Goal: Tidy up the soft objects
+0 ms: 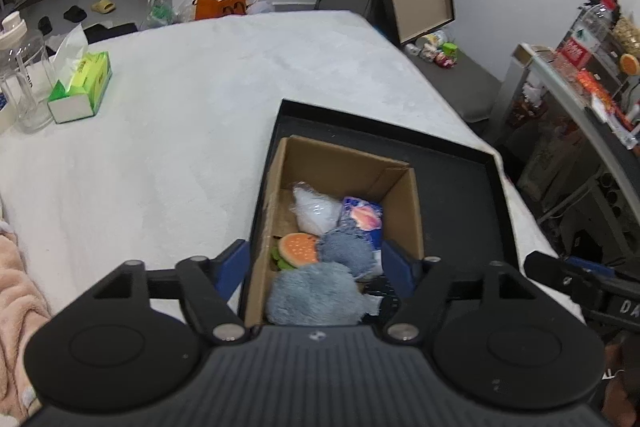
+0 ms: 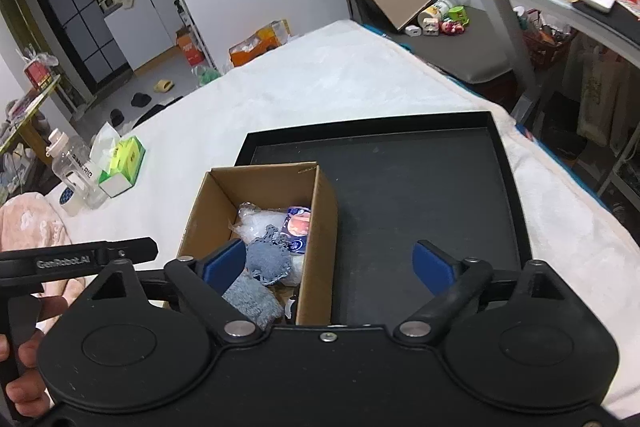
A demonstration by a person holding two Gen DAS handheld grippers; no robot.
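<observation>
A brown cardboard box stands in the left part of a black tray on a white blanket. Inside lie a burger plush, a blue fuzzy plush, a denim-blue soft piece, a white bagged soft item and a blue-and-pink packet. My left gripper hangs open above the box, nothing between its blue pads. My right gripper is open over the box's right wall, holding nothing.
A green tissue box and a clear bottle stand at the left of the blanket. A pink towel lies at the near left. A grey bench and cluttered shelves stand beyond the right edge.
</observation>
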